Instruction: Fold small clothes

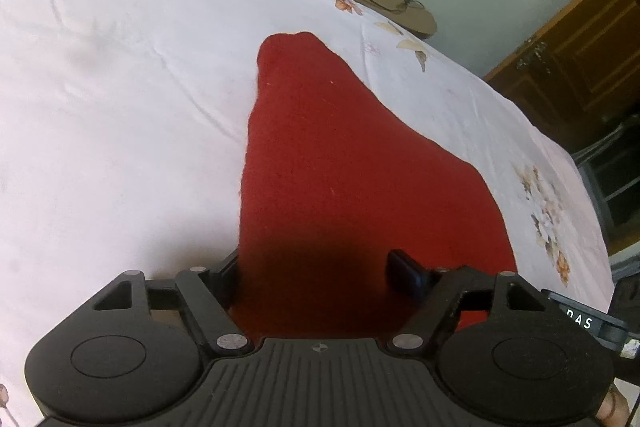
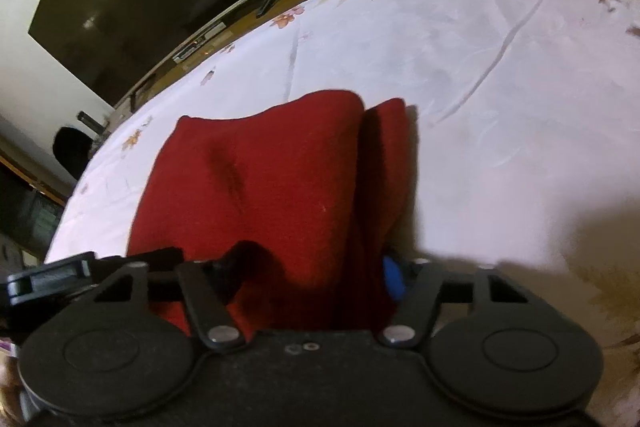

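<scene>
White floral bedsheet (image 1: pixel 120 75) is noted beneath a red knitted garment (image 1: pixel 320 155), spread from centre toward 6 o'clock. Left gripper (image 1: pixel 320 267) and right gripper (image 2: pixel 308 267) straddle its near edge, jaws parted; whether it is gripped cannot be told.

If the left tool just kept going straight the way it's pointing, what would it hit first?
The red garment. It already lies between the left tool's fingers and stretches straight ahead over the floral bedsheet. Beyond its far end comes bare sheet, though depth is hard to judge.
</scene>
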The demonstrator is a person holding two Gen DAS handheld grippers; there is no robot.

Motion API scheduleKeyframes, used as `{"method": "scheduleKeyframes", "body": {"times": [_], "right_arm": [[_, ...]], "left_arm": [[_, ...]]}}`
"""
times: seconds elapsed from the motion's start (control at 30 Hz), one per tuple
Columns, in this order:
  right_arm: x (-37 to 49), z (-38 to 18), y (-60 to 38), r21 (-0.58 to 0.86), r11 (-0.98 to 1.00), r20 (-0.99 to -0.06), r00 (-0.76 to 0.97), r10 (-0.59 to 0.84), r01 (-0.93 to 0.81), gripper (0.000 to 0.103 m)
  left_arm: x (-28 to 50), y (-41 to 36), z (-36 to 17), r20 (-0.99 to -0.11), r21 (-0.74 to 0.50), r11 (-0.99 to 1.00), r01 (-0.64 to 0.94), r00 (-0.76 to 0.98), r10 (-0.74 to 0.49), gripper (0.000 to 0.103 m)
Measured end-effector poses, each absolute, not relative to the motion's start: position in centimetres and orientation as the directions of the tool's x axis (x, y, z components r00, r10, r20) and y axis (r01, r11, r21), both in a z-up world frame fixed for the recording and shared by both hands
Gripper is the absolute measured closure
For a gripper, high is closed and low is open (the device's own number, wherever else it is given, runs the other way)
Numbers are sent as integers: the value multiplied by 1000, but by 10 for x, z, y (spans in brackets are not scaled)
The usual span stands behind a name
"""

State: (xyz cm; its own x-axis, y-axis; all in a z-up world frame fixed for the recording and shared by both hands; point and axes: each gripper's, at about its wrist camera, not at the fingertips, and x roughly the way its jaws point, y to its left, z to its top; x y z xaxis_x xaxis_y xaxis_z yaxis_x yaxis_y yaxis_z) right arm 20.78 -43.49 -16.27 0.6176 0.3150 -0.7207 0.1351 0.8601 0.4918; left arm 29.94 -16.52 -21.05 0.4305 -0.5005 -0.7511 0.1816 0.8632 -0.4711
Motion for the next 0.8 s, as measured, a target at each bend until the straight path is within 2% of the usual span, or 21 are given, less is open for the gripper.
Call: {"method": "scheduleKeyframes", "body": {"times": [0.1, 0.13, 0.33, 0.4, 0.47, 0.8], "right_arm": [[206, -161, -435, 511, 851, -708, 621, 336, 122, 63], [206, -159, -433, 510, 853, -706, 622, 338, 115, 65], [210, -166, -433, 520, 845, -702, 624, 343, 121, 60], [208, -163, -429, 502, 858, -703, 631, 329, 112, 64], [205, -157, -428, 516, 850, -688, 645, 333, 112, 68], [190, -115, -407, 578, 816, -592, 686, 423, -5, 70]], "left_arm": [[297, -161, -208, -750, -485, 859, 166, 427, -506, 36], [296, -160, -205, -746, -491, 856, 164, 428, -510, 37], [299, -161, -209, -746, -476, 863, 171, 442, -499, 40], [294, -163, -203, -743, -463, 868, 181, 455, -491, 48], [292, -161, -196, -733, -474, 862, 179, 462, -499, 51], [269, -135, -165, -708, -478, 860, 178, 501, -498, 52]]}}
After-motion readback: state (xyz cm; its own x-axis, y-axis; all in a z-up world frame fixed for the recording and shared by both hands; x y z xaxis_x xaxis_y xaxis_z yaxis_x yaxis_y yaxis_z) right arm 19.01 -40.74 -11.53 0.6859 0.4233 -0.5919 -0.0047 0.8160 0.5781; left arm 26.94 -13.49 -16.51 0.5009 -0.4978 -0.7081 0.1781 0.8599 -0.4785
